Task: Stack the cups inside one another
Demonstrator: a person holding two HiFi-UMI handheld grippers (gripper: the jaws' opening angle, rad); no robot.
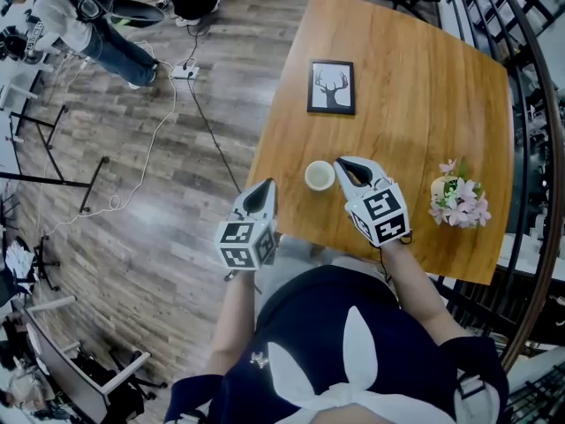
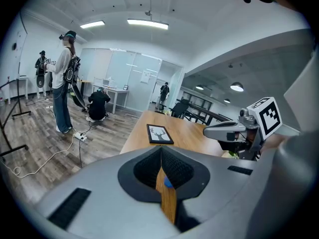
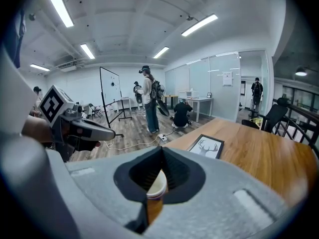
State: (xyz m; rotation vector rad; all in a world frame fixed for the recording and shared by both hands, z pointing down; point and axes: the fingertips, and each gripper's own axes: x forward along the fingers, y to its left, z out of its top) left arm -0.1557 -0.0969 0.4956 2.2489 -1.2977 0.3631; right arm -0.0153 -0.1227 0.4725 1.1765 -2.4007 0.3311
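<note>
A paper cup [image 1: 320, 176] with a white rim stands near the front edge of the wooden table [image 1: 415, 104]. Only this one cup, or one stack, shows. My right gripper [image 1: 340, 161] hovers just to its right, jaws shut and empty, apart from the cup. In the right gripper view, the cup [image 3: 157, 188] shows through the gap below the closed tips of the right gripper [image 3: 162, 148]. My left gripper [image 1: 265, 184] hangs left of the cup, over the table's left edge. In the left gripper view the left gripper [image 2: 161, 148] has its jaws shut with nothing between them.
A framed deer picture [image 1: 331, 87] lies further back on the table. A small pot of pink flowers [image 1: 459, 200] stands at the right. A dark railing [image 1: 530, 148] runs past the table's right side. People [image 1: 88, 25] and a cable [image 1: 168, 122] are on the floor at the left.
</note>
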